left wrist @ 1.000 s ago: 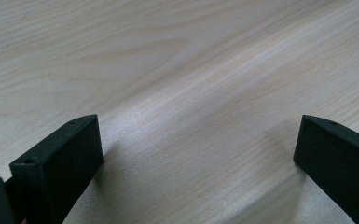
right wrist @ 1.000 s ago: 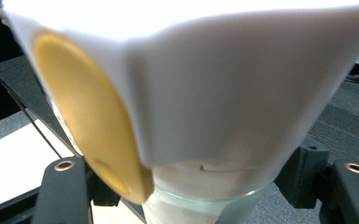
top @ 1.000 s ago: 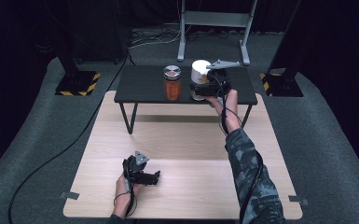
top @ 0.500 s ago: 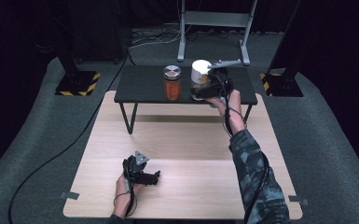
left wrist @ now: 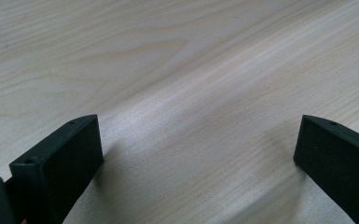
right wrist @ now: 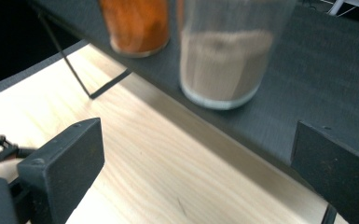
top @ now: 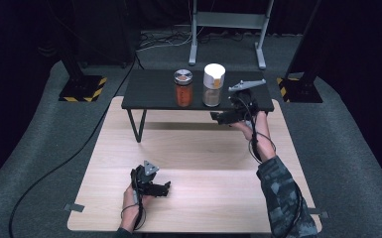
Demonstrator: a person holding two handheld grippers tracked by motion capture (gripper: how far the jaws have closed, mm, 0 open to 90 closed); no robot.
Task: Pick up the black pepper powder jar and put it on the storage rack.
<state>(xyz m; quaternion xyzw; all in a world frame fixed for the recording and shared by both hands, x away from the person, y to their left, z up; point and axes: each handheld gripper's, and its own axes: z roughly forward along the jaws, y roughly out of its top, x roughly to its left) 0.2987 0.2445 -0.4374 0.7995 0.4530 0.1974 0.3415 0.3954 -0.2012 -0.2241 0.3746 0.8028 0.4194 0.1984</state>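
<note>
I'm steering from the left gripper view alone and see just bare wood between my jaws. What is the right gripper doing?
Observer: The right gripper is open, with nothing between its jaws; they have just been opening.
Operator: What is nearest to it?
Observer: A white-lidded jar of pale powder stands upright on the small black table, just beyond the jaws.
Operator: Anything else on that table?
Observer: An orange-filled jar stands upright next to the white-lidded one, not touching it, on its left in the high view.

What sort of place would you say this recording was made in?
Probably a recording studio or lab: dark curtains around, a metal stand behind, hazard-striped bases on grey carpet, and a wooden table set centrally.
</note>
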